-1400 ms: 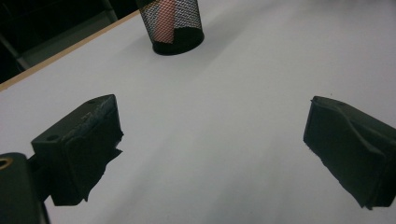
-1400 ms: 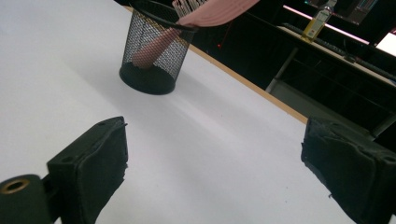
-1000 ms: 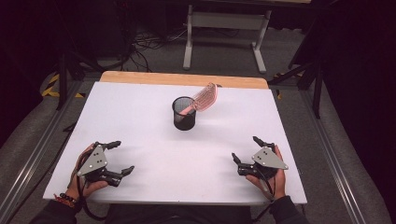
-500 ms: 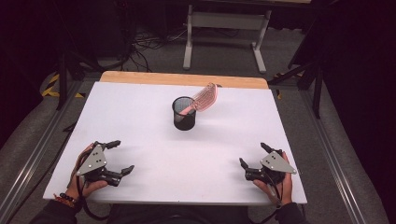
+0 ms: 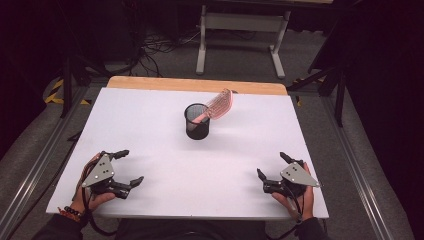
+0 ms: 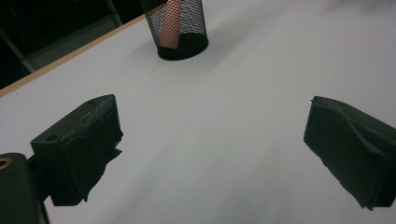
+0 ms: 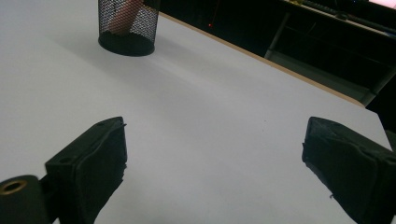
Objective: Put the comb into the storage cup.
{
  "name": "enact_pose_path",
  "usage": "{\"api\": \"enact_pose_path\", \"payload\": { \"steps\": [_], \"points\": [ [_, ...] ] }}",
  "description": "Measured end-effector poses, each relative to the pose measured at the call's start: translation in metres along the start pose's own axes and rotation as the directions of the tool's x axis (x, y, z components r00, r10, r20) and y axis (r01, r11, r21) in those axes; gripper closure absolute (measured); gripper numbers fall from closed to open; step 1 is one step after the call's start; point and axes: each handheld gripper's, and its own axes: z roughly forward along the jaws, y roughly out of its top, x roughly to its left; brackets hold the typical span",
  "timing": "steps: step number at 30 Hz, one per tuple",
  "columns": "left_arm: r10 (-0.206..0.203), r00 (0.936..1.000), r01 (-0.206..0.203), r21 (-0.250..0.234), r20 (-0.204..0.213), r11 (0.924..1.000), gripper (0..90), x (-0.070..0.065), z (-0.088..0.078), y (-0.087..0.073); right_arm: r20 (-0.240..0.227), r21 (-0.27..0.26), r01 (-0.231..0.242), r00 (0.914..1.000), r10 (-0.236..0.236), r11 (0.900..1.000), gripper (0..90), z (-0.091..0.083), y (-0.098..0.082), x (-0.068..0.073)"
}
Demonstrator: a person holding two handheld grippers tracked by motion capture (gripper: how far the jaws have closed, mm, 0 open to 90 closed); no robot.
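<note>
A black mesh cup point(image 5: 197, 121) stands upright near the middle of the white table point(image 5: 150, 125). A pink hairbrush point(image 5: 218, 106) sits in it handle down, its head leaning out to the right. The cup point(image 6: 177, 28) also appears at the top of the left gripper view, and the cup point(image 7: 127, 25) at the top left of the right gripper view. My left gripper point(image 5: 125, 167) rests near the front left edge, jaws wide apart and holding nothing. My right gripper point(image 5: 272, 166) rests near the front right edge, likewise open and holding nothing.
A wooden strip point(image 5: 195, 85) runs along the table's far edge. Beyond it stands a grey metal frame point(image 5: 240, 30) on a floor with cables. Metal rails point(image 5: 350, 160) flank both sides of the table.
The right gripper has moved back toward the front edge and a little to the right. The left gripper, cup and brush have stayed put.
</note>
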Motion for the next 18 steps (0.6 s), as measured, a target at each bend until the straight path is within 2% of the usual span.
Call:
{"api": "enact_pose_path", "payload": {
  "steps": [6, 12, 18],
  "points": [
    [0.004, 1.0000, -0.004, 0.003, 0.004, 1.0000, 4.8, -0.0001, -0.0003, 0.0000, -0.015, -0.001, 0.005, 0.9999, -0.005, 1.000, 9.2, 0.0004, 0.0019, 0.0029],
    [0.010, 0.9998, -0.010, 0.003, 0.015, 0.9999, 4.9, -0.0010, 0.0010, 0.0004, 0.005, -0.016, -0.001, 1.0000, 0.001, 1.000, 8.5, -0.0029, 0.0032, 0.0027],
    [0.000, 0.9999, 0.000, -0.002, 0.013, 1.0000, 5.0, -0.0003, 0.0009, 0.0000, -0.002, -0.010, -0.011, 0.9999, 0.011, 1.000, 8.2, -0.0017, 0.0025, 0.0017]
  ]
}}
